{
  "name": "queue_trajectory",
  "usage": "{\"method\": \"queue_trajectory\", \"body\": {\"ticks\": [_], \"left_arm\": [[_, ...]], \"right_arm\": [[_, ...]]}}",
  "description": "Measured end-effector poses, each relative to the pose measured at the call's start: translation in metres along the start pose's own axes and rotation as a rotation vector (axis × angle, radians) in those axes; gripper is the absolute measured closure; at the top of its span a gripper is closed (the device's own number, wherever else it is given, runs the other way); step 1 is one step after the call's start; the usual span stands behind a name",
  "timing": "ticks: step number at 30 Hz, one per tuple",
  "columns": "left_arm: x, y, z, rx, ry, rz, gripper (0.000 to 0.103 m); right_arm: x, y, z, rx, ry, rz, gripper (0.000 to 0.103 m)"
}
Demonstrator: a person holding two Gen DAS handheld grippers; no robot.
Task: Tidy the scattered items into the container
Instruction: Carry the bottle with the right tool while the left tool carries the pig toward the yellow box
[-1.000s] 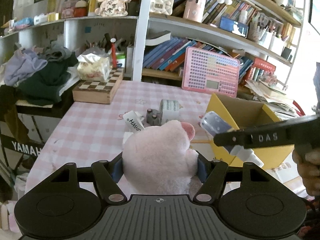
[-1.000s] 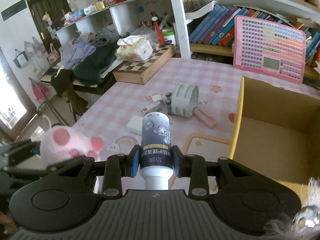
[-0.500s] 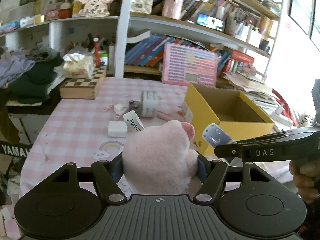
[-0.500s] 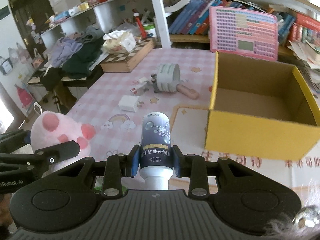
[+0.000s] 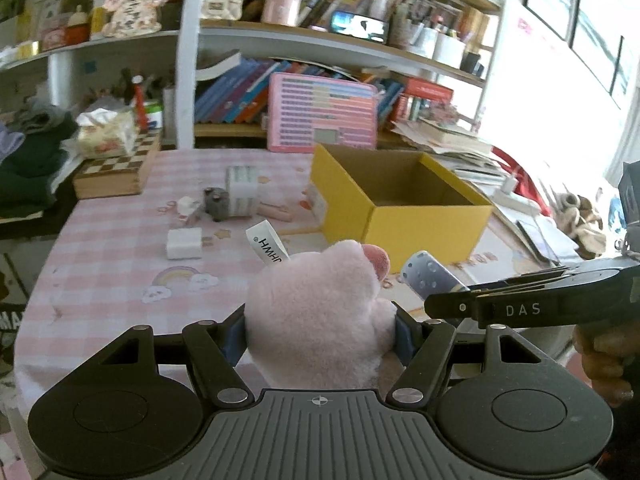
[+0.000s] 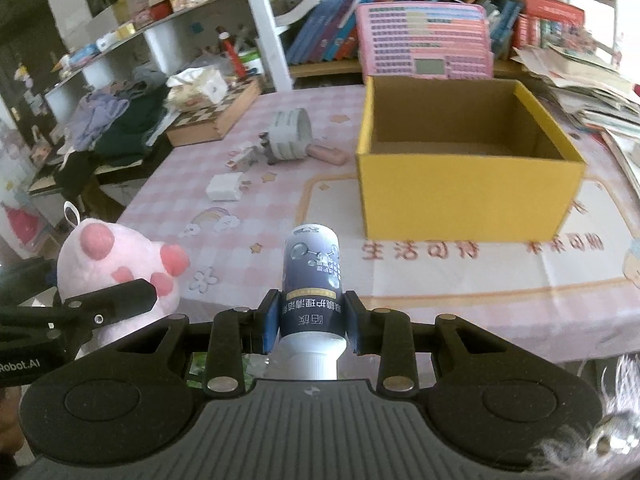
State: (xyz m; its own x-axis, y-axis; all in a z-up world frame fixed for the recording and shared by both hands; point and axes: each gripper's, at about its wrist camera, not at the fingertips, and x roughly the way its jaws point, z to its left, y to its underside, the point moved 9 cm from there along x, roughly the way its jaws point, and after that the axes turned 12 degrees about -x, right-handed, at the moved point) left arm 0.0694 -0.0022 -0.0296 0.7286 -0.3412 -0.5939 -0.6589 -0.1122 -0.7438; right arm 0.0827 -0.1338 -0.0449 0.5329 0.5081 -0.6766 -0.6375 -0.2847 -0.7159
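Bottom centre of the left wrist view, the left hand-held gripper (image 5: 320, 332) is squeezed in on the pink plush toy (image 5: 316, 312), blue pads pressing its sides, a white tag (image 5: 269, 247) poking up behind it. Lower right of that frame, the right hand-held gripper (image 5: 444, 294) comes in sideways, and the navy bottle (image 5: 426, 278) sticks out of it.

Bottom centre of the right wrist view, that same hand-held gripper (image 6: 311, 318) is clamped on the bottle (image 6: 313, 280), white cap toward the camera, base pointing out over the counter (image 6: 460, 276). Lower left there, the plush toy (image 6: 116, 268) sits in the other hand-held gripper (image 6: 120, 300), pink paw pads showing.

Past both, mid-frame on the pink checked counter, a white block (image 6: 225, 187) lies alone. Behind it, centre left, a roll of tape (image 6: 290, 135) on its side, touching a pink stick (image 6: 328, 154) and some small grey bits (image 6: 250, 154).

Right of centre stands the yellow box (image 6: 460, 196), open at the top; only bare brown cardboard shows inside. Behind it, a pink keypad board (image 6: 424, 42) leans against the bookshelf (image 6: 320, 20).
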Motion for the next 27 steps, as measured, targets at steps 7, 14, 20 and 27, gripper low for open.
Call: {"method": "queue_trajectory", "body": {"ticks": [7,14,20,27], "left_arm": [[0.003,0.005,-0.02,0.047,0.057,0.017,0.034],[0.011,0.008,-0.04,0.086,0.1,0.047,0.034],[0.022,0.007,-0.053,0.12,0.12,0.065,0.034],[0.038,0.0,-0.068,0.15,0.147,0.076,0.034]], "right_arm": [[-0.019,0.014,-0.017,0.042,0.065,-0.012,0.072],[-0.03,0.032,-0.041,0.092,0.132,0.001,0.072],[-0.031,0.036,-0.054,0.116,0.148,0.004,0.072],[-0.03,0.032,-0.071,0.133,0.164,0.004,0.072]]}}
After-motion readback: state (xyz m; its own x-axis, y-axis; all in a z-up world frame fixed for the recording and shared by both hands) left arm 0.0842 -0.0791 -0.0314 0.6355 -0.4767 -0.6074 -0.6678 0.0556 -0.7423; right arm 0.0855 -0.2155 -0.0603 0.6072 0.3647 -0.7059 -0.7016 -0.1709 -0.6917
